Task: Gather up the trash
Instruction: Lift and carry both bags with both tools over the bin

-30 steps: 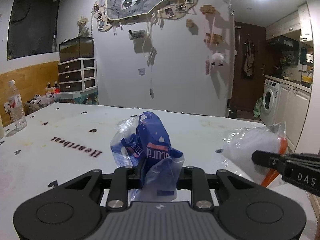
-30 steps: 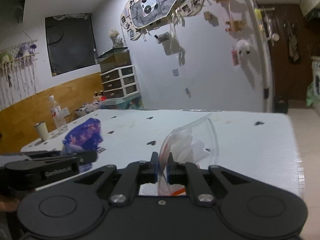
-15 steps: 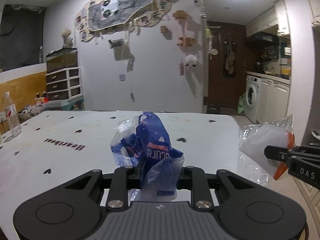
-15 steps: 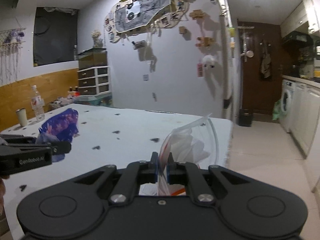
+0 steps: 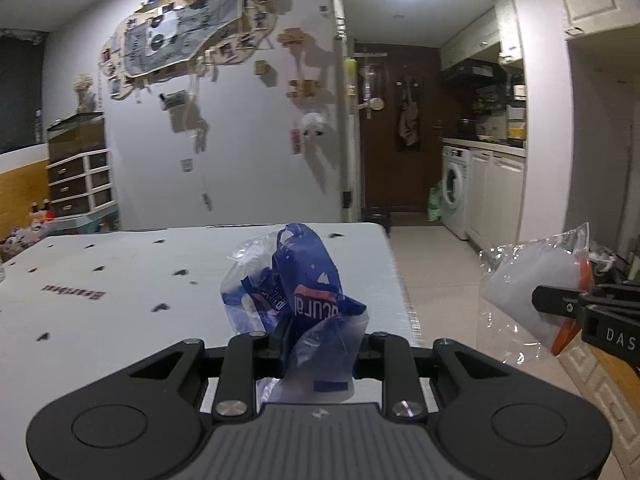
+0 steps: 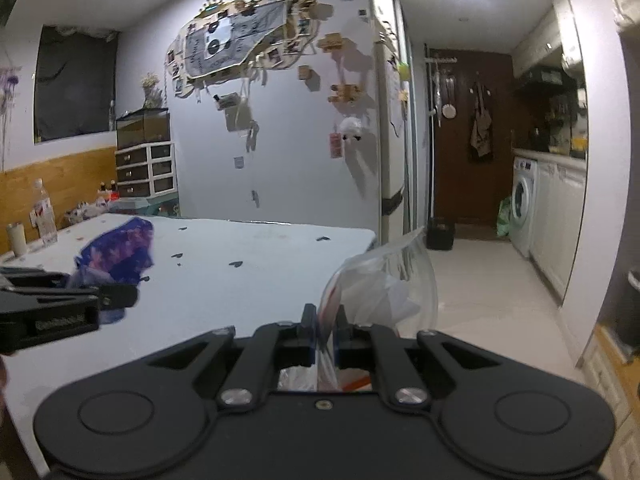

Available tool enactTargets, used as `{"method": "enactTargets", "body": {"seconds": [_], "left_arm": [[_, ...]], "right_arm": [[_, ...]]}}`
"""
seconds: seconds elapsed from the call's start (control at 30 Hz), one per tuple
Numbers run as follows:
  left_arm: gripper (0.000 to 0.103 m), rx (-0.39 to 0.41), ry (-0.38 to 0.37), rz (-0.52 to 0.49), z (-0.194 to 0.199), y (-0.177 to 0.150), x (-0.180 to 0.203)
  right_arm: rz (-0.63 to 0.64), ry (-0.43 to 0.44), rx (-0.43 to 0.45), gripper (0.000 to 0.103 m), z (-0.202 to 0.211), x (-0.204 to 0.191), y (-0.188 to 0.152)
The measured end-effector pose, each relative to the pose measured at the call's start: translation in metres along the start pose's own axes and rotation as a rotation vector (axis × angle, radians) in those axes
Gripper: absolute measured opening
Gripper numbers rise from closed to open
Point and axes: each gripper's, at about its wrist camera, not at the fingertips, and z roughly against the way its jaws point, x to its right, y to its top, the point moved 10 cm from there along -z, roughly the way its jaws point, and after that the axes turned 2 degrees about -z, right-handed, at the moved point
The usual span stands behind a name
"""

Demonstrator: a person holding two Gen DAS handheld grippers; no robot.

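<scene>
The right gripper [image 6: 324, 330] pinches a clear bag [image 6: 384, 288] just past the white table [image 6: 248, 276] corner.

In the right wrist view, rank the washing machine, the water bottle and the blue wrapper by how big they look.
1. Washing machine and blue wrapper look about alike; the wrapper sits much nearer the camera, so I won't rank them.
2. Water bottle, clearly smallest.

My left tool [image 5: 320, 344] holds the wrapper [image 5: 298, 296] over the table's [image 5: 120, 300] near right corner; my right tool [image 6: 324, 322], with the bag [image 6: 384, 280], hangs right, beyond the edge.
</scene>
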Motion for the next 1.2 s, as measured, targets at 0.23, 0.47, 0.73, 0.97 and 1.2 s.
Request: {"method": "enactTargets", "body": {"seconds": [0.23, 0.47, 0.73, 0.97, 1.2], "left_arm": [[0.027, -0.008, -0.077, -0.043, -0.002, -0.007, 0.060], [0.027, -0.018, -0.158, -0.084, -0.007, -0.016, 0.115], [0.027, -0.062, -0.239, -0.115, -0.021, -0.038, 0.165], [0.027, -0.133, -0.287, -0.129, -0.047, -0.066, 0.195], [0.027, -0.204, -0.320, -0.139, -0.083, -0.092, 0.216]], "right_arm": [[-0.026, -0.078, 0.000, 0.008, 0.030, 0.051, -0.017], [-0.064, -0.149, -0.005, 0.008, 0.053, 0.101, -0.036], [-0.100, -0.192, -0.048, 0.008, 0.055, 0.138, -0.066], [-0.120, -0.207, -0.107, 0.008, 0.044, 0.161, -0.098], [-0.149, -0.223, -0.178, 0.008, 0.022, 0.183, -0.133]]}}
